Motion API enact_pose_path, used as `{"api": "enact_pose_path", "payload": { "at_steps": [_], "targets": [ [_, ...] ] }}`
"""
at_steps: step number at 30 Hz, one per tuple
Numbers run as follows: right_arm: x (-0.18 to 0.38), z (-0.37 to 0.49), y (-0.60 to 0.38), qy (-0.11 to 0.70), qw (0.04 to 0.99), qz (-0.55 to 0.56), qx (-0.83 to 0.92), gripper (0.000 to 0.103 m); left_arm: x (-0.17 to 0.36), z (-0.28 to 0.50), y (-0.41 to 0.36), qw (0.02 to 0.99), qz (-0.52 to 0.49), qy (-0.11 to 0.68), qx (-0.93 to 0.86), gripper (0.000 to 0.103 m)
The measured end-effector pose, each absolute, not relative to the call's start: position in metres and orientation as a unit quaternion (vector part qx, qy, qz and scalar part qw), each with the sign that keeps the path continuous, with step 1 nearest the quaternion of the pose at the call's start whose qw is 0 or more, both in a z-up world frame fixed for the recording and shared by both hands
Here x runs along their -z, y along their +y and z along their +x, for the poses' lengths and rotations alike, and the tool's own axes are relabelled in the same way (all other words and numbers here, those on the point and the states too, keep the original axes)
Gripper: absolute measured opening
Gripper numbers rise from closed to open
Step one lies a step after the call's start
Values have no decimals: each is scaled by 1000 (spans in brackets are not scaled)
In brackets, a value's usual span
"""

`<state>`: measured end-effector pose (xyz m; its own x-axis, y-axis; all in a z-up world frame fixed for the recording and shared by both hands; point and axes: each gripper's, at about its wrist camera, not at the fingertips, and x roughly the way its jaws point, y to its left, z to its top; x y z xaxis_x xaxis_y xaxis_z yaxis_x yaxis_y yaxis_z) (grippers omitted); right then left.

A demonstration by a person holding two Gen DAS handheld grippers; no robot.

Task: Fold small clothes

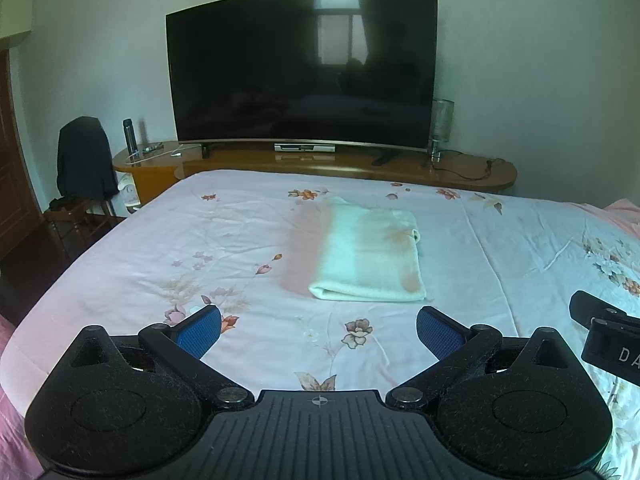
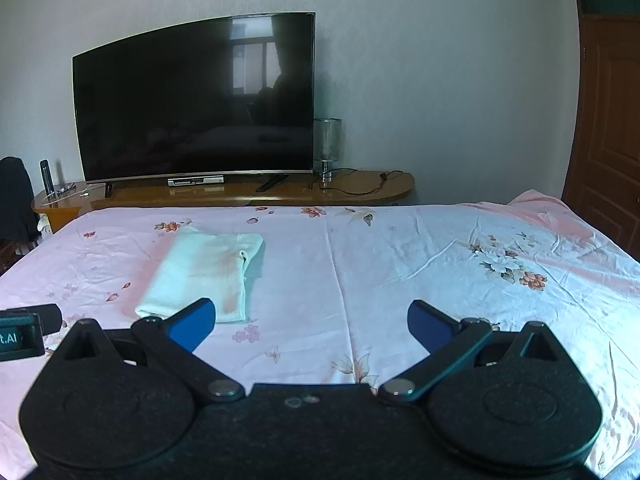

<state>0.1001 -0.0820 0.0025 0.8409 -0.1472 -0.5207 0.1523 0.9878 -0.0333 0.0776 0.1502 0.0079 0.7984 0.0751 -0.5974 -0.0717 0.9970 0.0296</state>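
Observation:
A small white garment (image 1: 370, 256) lies folded into a flat rectangle on the pink floral bedsheet (image 1: 200, 240). It also shows in the right wrist view (image 2: 204, 272), left of centre. My left gripper (image 1: 318, 330) is open and empty, held above the sheet just short of the garment's near edge. My right gripper (image 2: 312, 326) is open and empty, to the right of the garment. Part of the right gripper's body shows at the right edge of the left wrist view (image 1: 608, 336).
A large curved TV (image 1: 304, 76) stands on a wooden stand (image 1: 320, 162) beyond the bed's far edge. A glass lamp (image 1: 440, 126) and a cable are on the stand. A chair with a dark jacket (image 1: 84, 156) is at the left. A wooden door (image 2: 608, 120) is at the right.

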Motion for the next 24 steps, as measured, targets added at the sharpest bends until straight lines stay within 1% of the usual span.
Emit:
{"api": "enact_pose_path", "payload": {
  "at_steps": [24],
  "targets": [
    [1, 104, -83, 278, 958, 4, 74, 102, 0, 89, 148, 947, 3, 322, -15, 103]
  ]
}}
